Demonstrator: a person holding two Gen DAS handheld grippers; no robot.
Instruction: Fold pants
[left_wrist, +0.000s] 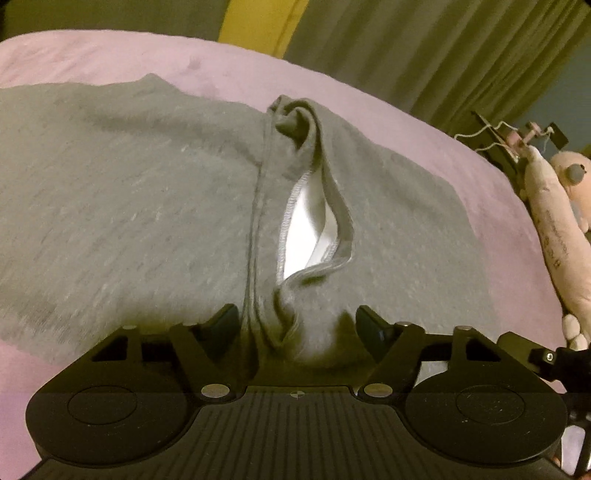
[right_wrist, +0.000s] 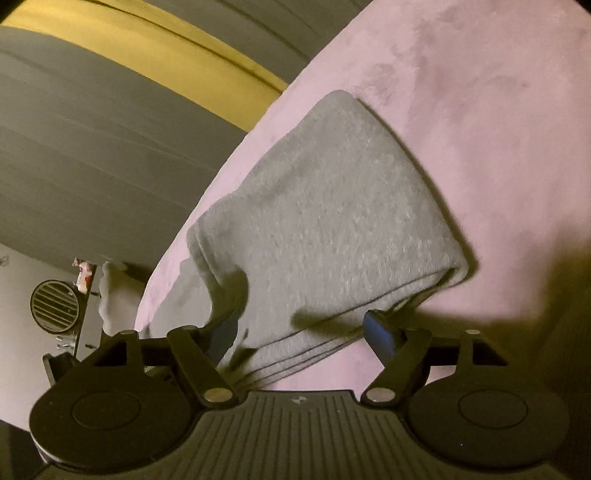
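Grey sweatpants (left_wrist: 129, 203) lie spread on a pink bedcover (left_wrist: 369, 96). A pocket gapes in the middle and shows its white lining (left_wrist: 310, 229). My left gripper (left_wrist: 297, 325) hangs low over the cloth, jaws apart, with a bunched ridge of fabric between its fingers; the pads do not visibly press on it. In the right wrist view the pants (right_wrist: 332, 206) form a folded stack with layered edges near the camera. My right gripper (right_wrist: 301, 330) straddles that layered edge with its blue pads (right_wrist: 380, 332) wide apart, gripping nothing.
A pink plush toy (left_wrist: 561, 221) lies at the bed's right edge beside a dark frame. Grey curtains (left_wrist: 424, 48) with a yellow strip hang behind. Left of the bed (right_wrist: 480, 129) stand a round vent-like object (right_wrist: 53, 306) and some clutter.
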